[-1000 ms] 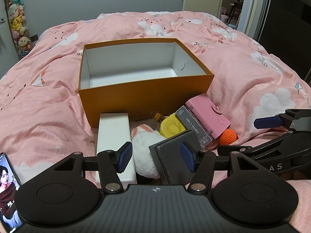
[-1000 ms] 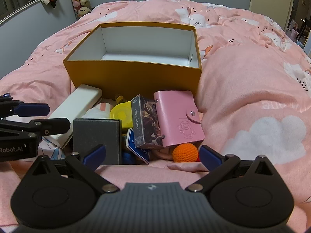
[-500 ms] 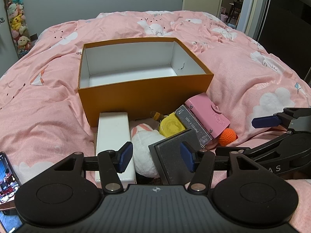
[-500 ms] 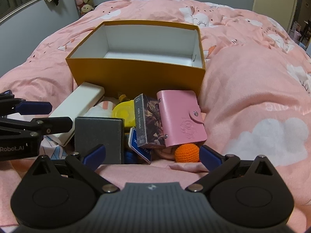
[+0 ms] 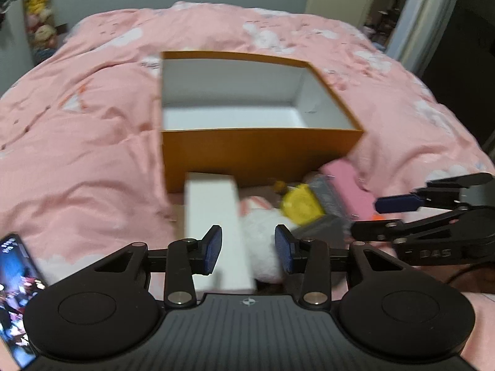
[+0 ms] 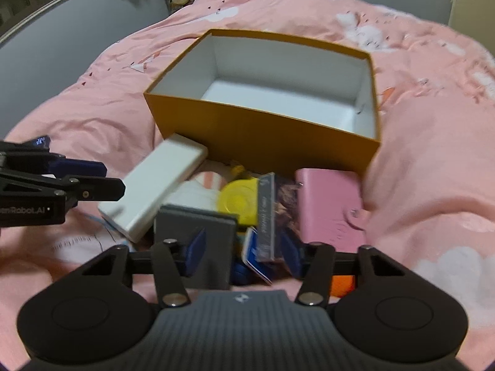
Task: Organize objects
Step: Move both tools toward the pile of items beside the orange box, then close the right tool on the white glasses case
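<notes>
An open orange box [image 5: 260, 151] with a white, empty inside stands on the pink bed; it also shows in the right wrist view [image 6: 263, 136]. In front of it lies a pile: a long white box [image 5: 213, 216], a white plush [image 5: 263, 232], a yellow round case [image 6: 238, 201], a dark grey flat box [image 6: 198, 225], a photo card pack [image 6: 275, 213], a pink card wallet [image 6: 328, 207] and an orange ball [image 6: 342, 284]. My left gripper [image 5: 249, 252] is open, over the white box and plush. My right gripper [image 6: 244, 256] is open, partly closed, above the grey box and card pack.
A lit phone [image 5: 15, 290] lies at the left near edge. The pink quilt [image 5: 77, 154] rises in a mound right of the box [image 6: 433, 170]. Plush toys [image 5: 37, 15] hang on the far left wall. A doorway [image 5: 380, 9] is at the back right.
Both grippers have moved forward over the pile, and the views are blurred by motion. The right gripper's jaws have narrowed a good deal. The left has shifted left, toward the white box.
</notes>
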A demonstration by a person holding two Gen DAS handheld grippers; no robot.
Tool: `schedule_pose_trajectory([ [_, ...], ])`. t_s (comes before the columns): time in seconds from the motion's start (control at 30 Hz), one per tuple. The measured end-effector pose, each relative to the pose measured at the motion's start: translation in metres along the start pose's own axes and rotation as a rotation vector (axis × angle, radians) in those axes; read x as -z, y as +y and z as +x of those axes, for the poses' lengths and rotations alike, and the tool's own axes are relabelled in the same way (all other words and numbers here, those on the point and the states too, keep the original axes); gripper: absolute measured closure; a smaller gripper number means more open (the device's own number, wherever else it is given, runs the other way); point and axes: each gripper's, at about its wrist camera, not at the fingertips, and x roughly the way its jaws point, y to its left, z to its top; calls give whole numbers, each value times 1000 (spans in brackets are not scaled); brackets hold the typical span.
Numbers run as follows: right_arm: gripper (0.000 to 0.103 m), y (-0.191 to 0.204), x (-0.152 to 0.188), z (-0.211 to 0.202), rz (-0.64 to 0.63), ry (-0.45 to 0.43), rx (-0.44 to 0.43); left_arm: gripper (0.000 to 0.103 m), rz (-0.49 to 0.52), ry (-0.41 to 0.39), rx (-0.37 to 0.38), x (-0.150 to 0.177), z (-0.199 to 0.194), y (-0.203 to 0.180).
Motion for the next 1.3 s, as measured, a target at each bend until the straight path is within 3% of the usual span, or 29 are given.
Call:
schedule_pose_trajectory([
  [0.1, 60, 2, -14, 12, 12, 22, -39, 56, -38, 22, -18, -9, 11, 16],
  [0.23, 65, 7, -32, 28, 14, 30, -71, 46, -74, 71, -8, -18, 34, 34],
  [0.5, 91, 31, -55, 76, -60, 94, -154, 45, -161, 170, 26, -13, 68, 50],
  [0.67, 97, 35, -57, 98, -82, 134, -189, 37, -213, 198, 69, -8, 83, 57],
  [0.87, 101, 27, -59, 107, -46, 147, -208, 37, -234, 217, 99, -9, 96, 59],
  [1.0, 101, 26, -61, 107, -32, 148, -211, 41, -224, 196, 92, -9, 95, 57],
  [1.07, 100, 28, -60, 107, -37, 146, -206, 59, -206, 163, 64, -10, 88, 55],
  [1.13, 99, 28, -58, 105, -36, 143, -193, 66, -189, 142, 52, -14, 77, 51],
  [1.3, 97, 21, -59, 97, -1, 126, -180, 71, -186, 109, 82, -17, 61, 49],
])
